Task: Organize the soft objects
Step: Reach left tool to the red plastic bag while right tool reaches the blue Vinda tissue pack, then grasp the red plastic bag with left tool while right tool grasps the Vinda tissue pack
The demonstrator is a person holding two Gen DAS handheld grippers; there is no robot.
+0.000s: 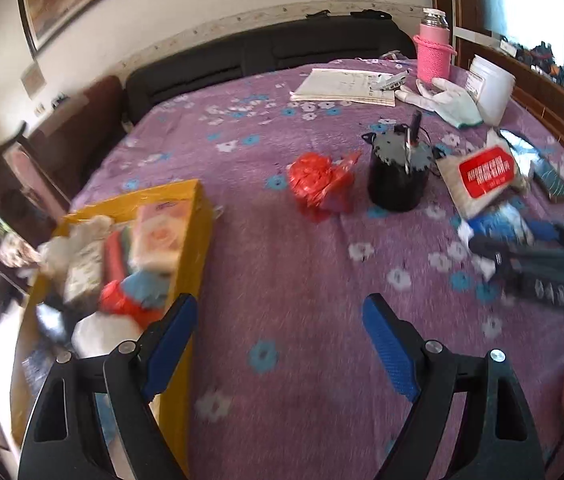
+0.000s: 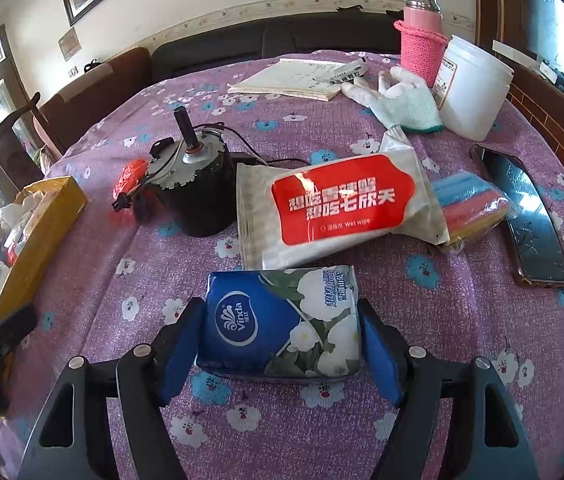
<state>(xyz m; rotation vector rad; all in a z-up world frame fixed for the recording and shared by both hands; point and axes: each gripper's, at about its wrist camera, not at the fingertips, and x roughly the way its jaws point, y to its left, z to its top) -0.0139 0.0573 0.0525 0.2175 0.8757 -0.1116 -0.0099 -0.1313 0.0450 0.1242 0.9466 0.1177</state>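
Note:
A blue Vinda tissue pack (image 2: 282, 320) with white flowers lies on the purple bedspread (image 2: 322, 420). My right gripper (image 2: 280, 308) is closed on it, one blue pad against each short side. My left gripper (image 1: 279, 304) hangs open and empty over bare bedspread, just right of a yellow box (image 1: 197, 216) filled with several soft items. A crumpled red plastic bag (image 1: 318, 184) lies ahead of it. A wet wipes pack (image 2: 342, 208) with a red label sits behind the tissue pack, a bundle of coloured cloths (image 2: 470, 204) to its right. A white glove (image 2: 402, 100) lies further back.
A black motor (image 2: 197, 196) with a shaft and wires stands between the red bag and the wipes. A phone (image 2: 530, 216) lies at the right. Papers (image 2: 294, 80), a pink flask (image 2: 422, 40) and a white jar (image 2: 470, 88) stand at the back.

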